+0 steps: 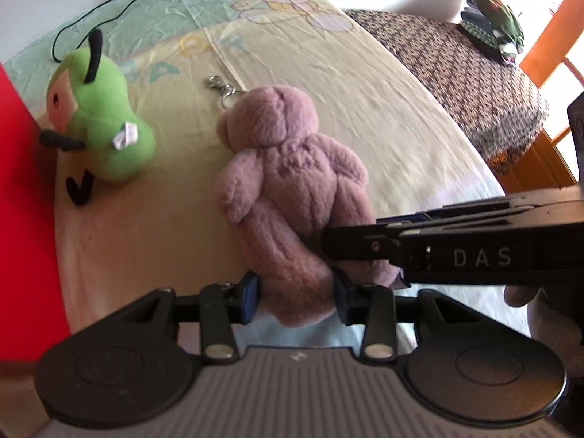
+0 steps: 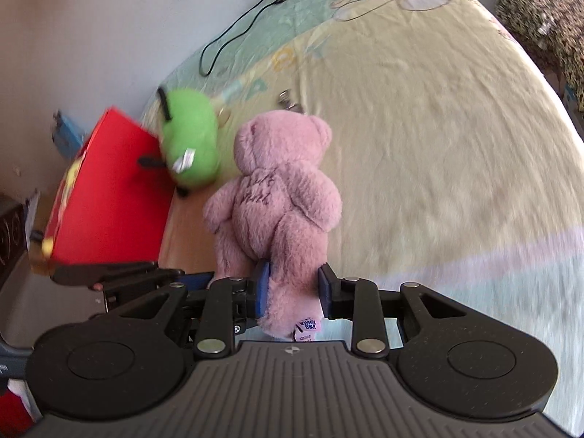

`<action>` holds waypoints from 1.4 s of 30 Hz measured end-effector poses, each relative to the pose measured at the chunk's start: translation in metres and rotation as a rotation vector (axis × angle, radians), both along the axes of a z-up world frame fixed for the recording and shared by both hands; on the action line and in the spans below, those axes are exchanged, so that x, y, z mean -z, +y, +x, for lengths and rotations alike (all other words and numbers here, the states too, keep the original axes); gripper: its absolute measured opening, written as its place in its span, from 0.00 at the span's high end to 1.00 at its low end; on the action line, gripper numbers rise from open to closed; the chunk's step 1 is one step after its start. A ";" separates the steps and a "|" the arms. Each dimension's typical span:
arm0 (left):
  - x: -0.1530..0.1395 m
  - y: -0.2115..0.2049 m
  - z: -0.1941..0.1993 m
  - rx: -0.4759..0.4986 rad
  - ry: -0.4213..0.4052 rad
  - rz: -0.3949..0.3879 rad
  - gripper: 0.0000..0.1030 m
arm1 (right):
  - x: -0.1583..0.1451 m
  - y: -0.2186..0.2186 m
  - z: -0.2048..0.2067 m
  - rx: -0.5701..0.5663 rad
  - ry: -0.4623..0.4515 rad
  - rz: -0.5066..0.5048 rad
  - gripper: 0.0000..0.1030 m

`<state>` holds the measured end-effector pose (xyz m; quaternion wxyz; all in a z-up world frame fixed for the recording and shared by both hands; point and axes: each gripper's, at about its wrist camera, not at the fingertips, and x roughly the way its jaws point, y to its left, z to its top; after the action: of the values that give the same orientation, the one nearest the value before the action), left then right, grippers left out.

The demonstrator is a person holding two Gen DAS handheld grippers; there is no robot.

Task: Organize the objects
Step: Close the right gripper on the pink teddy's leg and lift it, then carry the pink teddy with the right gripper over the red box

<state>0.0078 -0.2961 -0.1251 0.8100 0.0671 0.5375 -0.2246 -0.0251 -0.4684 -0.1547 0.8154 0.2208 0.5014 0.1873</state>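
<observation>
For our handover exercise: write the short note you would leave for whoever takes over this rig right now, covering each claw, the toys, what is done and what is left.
Left claw: shut on one leg of the pink teddy bear.
Right claw: shut on the bear's other leg, the one with the tag.
The bear lies on the bed sheet, its key clip beyond its head.
The green plush toy rests against the red box at the bed's edge.
Done: bear gripped by both claws.
Left: probably carry the bear to the red box, then the green toy.

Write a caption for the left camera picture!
Both grippers hold the pink teddy bear beside the green plush toy.
</observation>
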 end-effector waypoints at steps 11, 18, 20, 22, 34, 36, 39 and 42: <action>0.000 0.033 -0.031 -0.016 0.023 -0.005 0.60 | -0.001 0.030 -0.018 -0.123 0.005 0.005 0.59; -0.011 0.047 -0.037 -0.052 -0.029 -0.021 0.38 | -0.004 0.014 -0.022 -0.040 -0.002 0.036 0.58; -0.016 0.049 -0.036 -0.058 -0.039 -0.041 0.34 | -0.004 0.007 -0.021 -0.001 -0.015 0.044 0.56; -0.018 0.048 -0.034 -0.060 -0.047 -0.059 0.30 | -0.002 0.001 -0.017 0.044 -0.018 0.058 0.51; 0.001 0.022 -0.002 -0.082 -0.025 -0.057 0.12 | 0.011 -0.001 0.006 0.088 0.011 0.166 0.52; 0.002 0.026 0.000 -0.097 -0.012 -0.080 0.12 | 0.012 -0.003 0.007 0.089 0.025 0.201 0.54; 0.003 0.029 0.002 -0.106 0.006 -0.108 0.12 | 0.014 0.000 0.013 0.072 0.046 0.257 0.56; 0.008 0.030 0.003 -0.113 0.014 -0.102 0.12 | 0.014 0.010 0.017 0.048 0.047 0.261 0.58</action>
<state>0.0107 -0.2663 -0.1335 0.8201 -0.0064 0.5338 -0.2060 -0.0084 -0.4581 -0.1690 0.7719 0.3414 0.4862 0.2263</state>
